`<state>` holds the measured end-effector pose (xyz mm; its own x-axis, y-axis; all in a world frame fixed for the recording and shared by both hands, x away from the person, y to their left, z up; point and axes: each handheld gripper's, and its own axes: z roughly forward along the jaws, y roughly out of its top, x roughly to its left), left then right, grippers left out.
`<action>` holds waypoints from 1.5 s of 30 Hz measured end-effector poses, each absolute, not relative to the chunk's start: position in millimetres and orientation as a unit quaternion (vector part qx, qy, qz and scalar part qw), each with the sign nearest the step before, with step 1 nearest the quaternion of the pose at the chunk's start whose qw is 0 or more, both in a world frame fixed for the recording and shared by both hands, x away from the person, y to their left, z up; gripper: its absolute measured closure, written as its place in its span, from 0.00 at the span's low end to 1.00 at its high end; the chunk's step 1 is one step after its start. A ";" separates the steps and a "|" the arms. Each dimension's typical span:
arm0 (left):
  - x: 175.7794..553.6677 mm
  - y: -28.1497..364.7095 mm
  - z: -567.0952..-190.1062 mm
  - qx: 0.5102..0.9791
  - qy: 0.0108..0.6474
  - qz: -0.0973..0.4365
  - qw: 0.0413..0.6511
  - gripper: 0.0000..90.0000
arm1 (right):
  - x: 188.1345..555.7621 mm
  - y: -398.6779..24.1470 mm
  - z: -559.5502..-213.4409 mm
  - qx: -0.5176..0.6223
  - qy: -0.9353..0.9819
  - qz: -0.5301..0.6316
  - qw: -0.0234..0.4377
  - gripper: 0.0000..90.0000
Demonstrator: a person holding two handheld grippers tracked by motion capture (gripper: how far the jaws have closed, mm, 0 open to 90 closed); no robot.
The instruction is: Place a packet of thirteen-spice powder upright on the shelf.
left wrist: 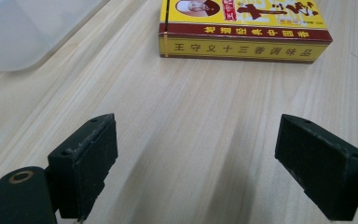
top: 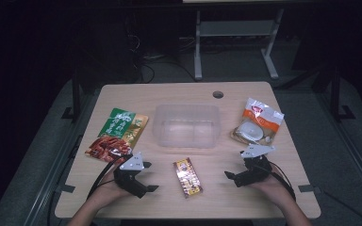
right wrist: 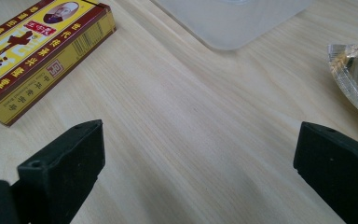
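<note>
High view, near edge: two forearms enter from below, each hand holding a gripper low over the worktop. The left gripper and right gripper point inward toward each other, with the spice box lying flat on the wood between them, apart from both.

Left gripper view: the jaws stand spread wide with bare wood between them; the spice box lies ahead, well clear of the pads, its long yellow side facing the camera. A corner of the clear tub shows at upper left.

Right gripper view: the jaws are likewise spread, nothing between them. The spice box lies ahead to the left, set at an angle; a corner of the clear tub lies farther on, and the edge of the orange packet shows at right.

High view, farther back: the clear tub stands mid-worktop beyond the box, flanked by a green packet at left and the orange packet at right. A cable hole sits near the far edge.
</note>
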<state>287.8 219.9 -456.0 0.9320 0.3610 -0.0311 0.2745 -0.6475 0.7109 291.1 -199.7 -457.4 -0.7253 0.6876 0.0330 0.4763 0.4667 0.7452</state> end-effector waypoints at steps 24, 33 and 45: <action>280.6 199.2 -441.2 0.901 0.161 0.007 0.402 0.81 | 286.6 -197.0 -448.4 0.335 0.847 0.394 0.123 0.20; 274.5 166.0 -444.3 0.910 0.121 -0.033 0.396 1.00 | 287.7 -197.2 -450.3 0.343 0.844 0.391 0.130 0.20; 276.8 133.5 -455.3 0.916 0.099 -0.050 0.386 1.00 | 286.3 -196.0 -449.8 0.343 0.843 0.392 0.132 0.20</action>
